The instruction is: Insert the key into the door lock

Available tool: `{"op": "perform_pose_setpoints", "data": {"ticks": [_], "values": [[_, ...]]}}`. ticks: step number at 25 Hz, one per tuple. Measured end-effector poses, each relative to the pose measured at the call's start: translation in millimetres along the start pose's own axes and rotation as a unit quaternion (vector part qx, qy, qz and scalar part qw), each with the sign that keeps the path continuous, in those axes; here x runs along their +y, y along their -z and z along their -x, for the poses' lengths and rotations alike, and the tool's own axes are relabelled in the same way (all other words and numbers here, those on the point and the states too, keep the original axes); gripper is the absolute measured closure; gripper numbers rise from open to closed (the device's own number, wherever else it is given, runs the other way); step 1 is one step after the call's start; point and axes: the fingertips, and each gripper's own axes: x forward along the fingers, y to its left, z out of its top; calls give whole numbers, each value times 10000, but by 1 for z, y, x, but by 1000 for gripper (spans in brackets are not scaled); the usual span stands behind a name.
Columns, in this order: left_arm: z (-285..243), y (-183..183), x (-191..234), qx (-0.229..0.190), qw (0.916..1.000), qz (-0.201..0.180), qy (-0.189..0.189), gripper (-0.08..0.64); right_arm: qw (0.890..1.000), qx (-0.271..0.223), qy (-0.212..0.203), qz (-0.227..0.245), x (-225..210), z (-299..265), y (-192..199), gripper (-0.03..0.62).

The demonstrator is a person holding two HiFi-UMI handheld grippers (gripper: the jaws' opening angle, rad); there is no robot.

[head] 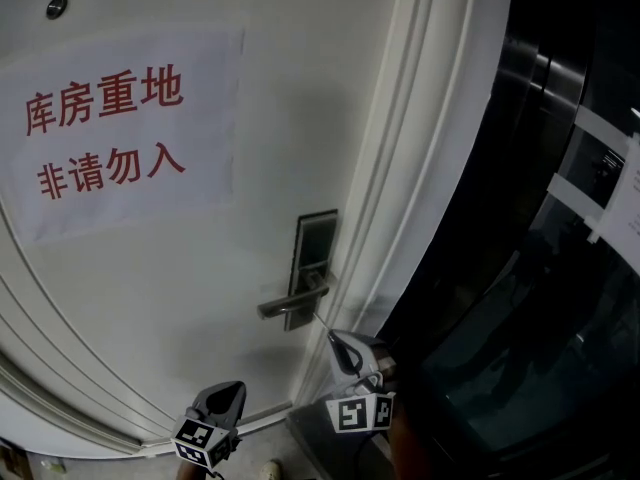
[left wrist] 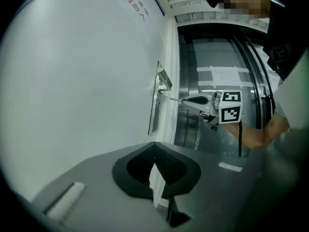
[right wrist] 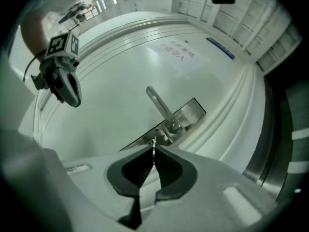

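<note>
Currently the right tongs [right wrist: 153, 151] are clenched on the key [right wrist: 153, 143]. The thin blade sticks out past the pad tips and the rest is buried between the pads. The lock plate [head: 314, 236] lies dead ahead of the blade, on the door [head: 150, 298] near its latch edge. The key's long axis runs along the tongs, pointing at the door face. In the head view the blade tip sits at the plate's lower end, just under the hub of the lever handle [head: 288, 305]. Touching or just short, can't tell. The keyhole itself isn't resolvable in any view.

Right hand is much the nearer one. The left tongs [head: 228, 396] are clamped shut on nothing, lower and to the left, well apart from the plate, nose toward the door.

My read: approach phase, key not yet in. The next move hinges on lining the blade up with the slot, in both position and roll, then a straight push along the blade axis. The lever sits right above the entry path and extends leftward, so the tongs' nose could clip it if the approach drifts up. Thin blade, small grip area: a side load would likely twist it in the pads.

Around: paper sign [head: 120, 128] with red lettering on the door's upper left, peephole [head: 56, 7] above it, white frame mouldings [head: 420, 168], dark steel lift doors [head: 545, 78] to the right. Nothing sits between key and plate.
</note>
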Motion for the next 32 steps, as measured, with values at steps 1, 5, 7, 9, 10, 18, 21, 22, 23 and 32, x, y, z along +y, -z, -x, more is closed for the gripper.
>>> {"op": "perform_pose_setpoints", "data": {"ticks": [1,5,7,9,10,18,21,22,23,32], "values": [[-1,1,1,5,10000,8,-7,557,9998,0,-5,186,1,-4,-2,583],[-3,2,3,19,10000,42,-6,557,9972,58,1,743,4,-17,-1,583],[-4,4,3,41,10000,57,0,557,9956,107,15,935,5,-21,2,583],[-4,6,5,63,10000,73,-7,557,9937,146,37,1111,5,-25,4,583],[-5,7,6,71,9999,81,-13,557,9930,158,35,1171,5,-27,5,583],[-8,10,13,99,9999,117,6,557,9901,277,37,1378,7,-38,12,583],[-10,11,15,114,9998,134,13,557,9900,308,63,1378,6,-41,14,583],[-10,12,16,121,9998,140,16,557,9899,323,53,1378,6,-42,14,583],[-10,12,16,130,9998,144,19,557,9898,336,36,1381,7,-43,15,583],[-8,12,24,112,9998,175,-9,557,9873,483,31,1511,8,-53,17,583]]}}
